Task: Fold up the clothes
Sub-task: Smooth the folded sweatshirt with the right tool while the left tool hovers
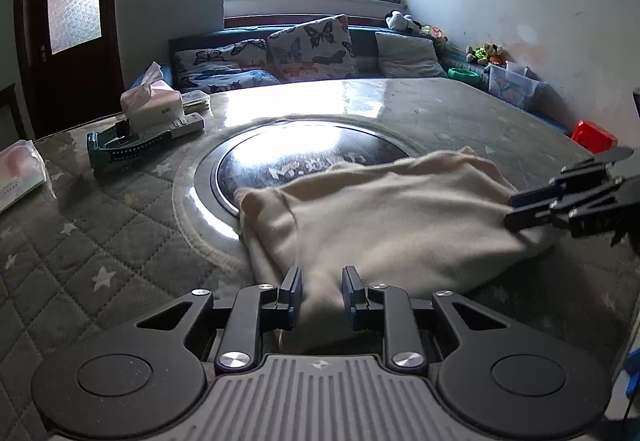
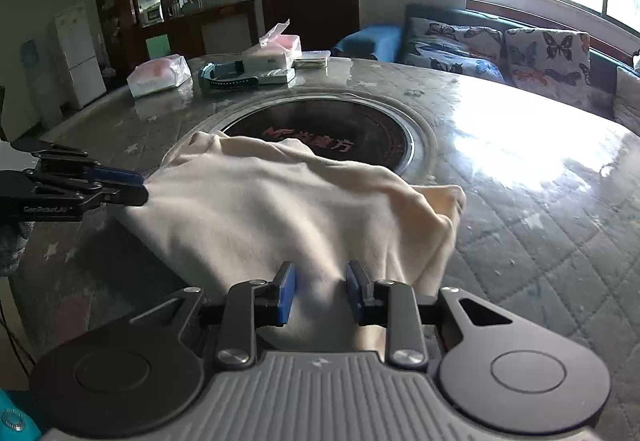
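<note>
While apparently pinched, soft cream garment [image 1: 384,225] sags.

Cream garment [image 1: 384,217], grey star-quilted table cover [image 1: 80,241], butterfly-print cushions [image 1: 312,45] upper centre, red box [image 1: 594,136] right edge, blue gripper pads [image 2: 286,293]

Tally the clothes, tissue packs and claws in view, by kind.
Clothes: 1, the cream garment
Tissue packs: 2
Claws: 2, left claw and right claw
Total: 5
</note>
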`<move>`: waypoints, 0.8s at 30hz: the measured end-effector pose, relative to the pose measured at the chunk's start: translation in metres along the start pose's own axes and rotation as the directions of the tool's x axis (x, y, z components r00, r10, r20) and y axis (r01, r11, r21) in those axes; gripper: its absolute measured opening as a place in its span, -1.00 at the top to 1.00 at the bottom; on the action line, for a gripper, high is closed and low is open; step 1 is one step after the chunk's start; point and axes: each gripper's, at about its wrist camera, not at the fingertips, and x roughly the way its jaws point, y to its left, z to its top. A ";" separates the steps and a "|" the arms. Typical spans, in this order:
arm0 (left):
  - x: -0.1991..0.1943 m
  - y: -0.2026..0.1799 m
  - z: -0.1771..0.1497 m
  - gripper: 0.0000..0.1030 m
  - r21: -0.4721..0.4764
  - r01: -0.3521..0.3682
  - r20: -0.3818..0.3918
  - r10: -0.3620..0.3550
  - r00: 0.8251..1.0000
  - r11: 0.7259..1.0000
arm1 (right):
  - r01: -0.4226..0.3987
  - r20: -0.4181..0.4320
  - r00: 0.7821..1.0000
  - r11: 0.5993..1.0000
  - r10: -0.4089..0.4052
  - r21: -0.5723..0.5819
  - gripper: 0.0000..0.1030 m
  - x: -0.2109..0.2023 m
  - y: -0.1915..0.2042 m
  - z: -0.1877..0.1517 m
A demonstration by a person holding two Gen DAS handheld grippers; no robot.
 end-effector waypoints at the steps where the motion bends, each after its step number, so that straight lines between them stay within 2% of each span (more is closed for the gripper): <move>1: 0.000 0.000 -0.002 0.52 0.002 0.000 -0.010 0.000 1.000 1.000 | 0.003 -0.003 1.000 1.000 -0.003 -0.003 0.48 -0.002 0.000 -0.001; 5: -0.006 0.002 -0.001 0.49 -0.002 -0.009 -0.014 0.009 1.000 1.000 | 0.010 0.006 1.000 1.000 -0.009 -0.022 0.47 -0.010 0.002 0.003; 8: -0.013 0.002 0.010 0.49 -0.002 -0.008 0.028 0.008 1.000 1.000 | 0.003 0.027 1.000 1.000 -0.003 -0.018 0.47 -0.011 0.003 0.008; 11: -0.010 0.004 0.018 0.49 -0.012 -0.010 0.038 0.010 0.999 1.000 | 0.004 0.017 1.000 1.000 -0.003 -0.017 0.47 -0.008 0.003 0.007; 17: 0.018 0.014 0.034 0.49 -0.044 -0.034 0.004 0.034 0.999 0.998 | -0.004 -0.003 1.000 1.000 0.004 0.000 0.47 -0.006 -0.003 0.009; 24: 0.045 0.021 0.050 0.49 -0.063 -0.053 -0.020 0.052 0.998 0.997 | -0.017 0.017 1.000 0.999 0.017 0.030 0.47 0.018 -0.014 0.042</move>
